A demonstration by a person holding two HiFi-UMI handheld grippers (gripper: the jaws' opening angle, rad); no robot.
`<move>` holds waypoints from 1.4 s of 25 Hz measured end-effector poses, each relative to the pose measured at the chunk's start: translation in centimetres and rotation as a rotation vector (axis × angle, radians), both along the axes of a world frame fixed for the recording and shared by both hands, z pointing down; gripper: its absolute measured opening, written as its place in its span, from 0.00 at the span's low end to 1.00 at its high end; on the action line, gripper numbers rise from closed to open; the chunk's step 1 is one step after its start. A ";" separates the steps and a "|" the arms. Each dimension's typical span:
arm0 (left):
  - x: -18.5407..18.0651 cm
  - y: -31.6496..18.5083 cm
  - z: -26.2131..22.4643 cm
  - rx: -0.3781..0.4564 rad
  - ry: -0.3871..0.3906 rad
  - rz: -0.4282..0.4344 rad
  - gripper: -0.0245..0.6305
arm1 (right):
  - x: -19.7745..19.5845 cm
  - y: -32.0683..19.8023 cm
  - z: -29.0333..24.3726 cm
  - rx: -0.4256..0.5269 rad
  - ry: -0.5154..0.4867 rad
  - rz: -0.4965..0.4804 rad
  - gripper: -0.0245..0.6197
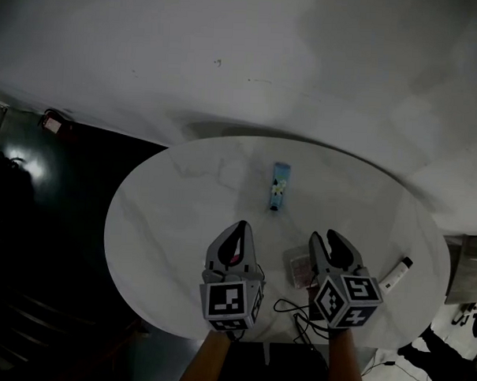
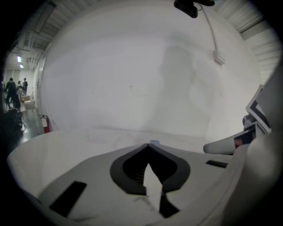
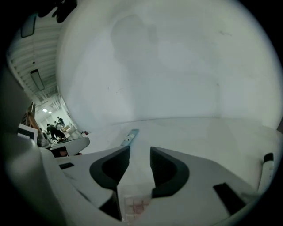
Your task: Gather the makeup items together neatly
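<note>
A blue tube [image 1: 280, 186] lies on the white oval table [image 1: 166, 214], past both grippers. It also shows ahead of the jaws in the right gripper view, blue tube [image 3: 129, 137]. A small clear palette with pink pans [image 1: 299, 267] lies flat just left of my right gripper [image 1: 326, 239]. In the right gripper view the palette [image 3: 134, 205] lies low between the jaws, which stand apart and touch nothing. A white tube with a dark cap [image 1: 397, 272] lies near the right rim. My left gripper [image 1: 241, 225] is shut and empty, its tips meeting [image 2: 148, 145].
Black cables [image 1: 295, 313] trail over the near table edge between my arms. A plain white wall rises behind the table. Dark floor lies to the left, with a red extinguisher [image 1: 55, 122] there.
</note>
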State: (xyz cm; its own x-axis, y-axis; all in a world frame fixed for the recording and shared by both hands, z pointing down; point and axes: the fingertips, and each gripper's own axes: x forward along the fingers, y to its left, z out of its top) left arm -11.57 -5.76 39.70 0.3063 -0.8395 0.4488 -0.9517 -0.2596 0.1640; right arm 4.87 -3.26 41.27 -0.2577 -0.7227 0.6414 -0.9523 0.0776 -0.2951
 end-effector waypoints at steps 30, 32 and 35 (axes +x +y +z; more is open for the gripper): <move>14.9 10.6 1.6 -0.102 -0.021 0.252 0.06 | 17.1 10.8 2.5 -0.089 0.055 0.333 0.34; 15.8 10.6 1.5 -0.100 -0.027 0.243 0.06 | 20.1 11.4 2.6 -0.100 0.087 0.391 0.35; 17.4 10.6 1.2 -0.092 -0.035 0.238 0.06 | 23.4 12.2 2.8 -0.117 0.119 0.443 0.36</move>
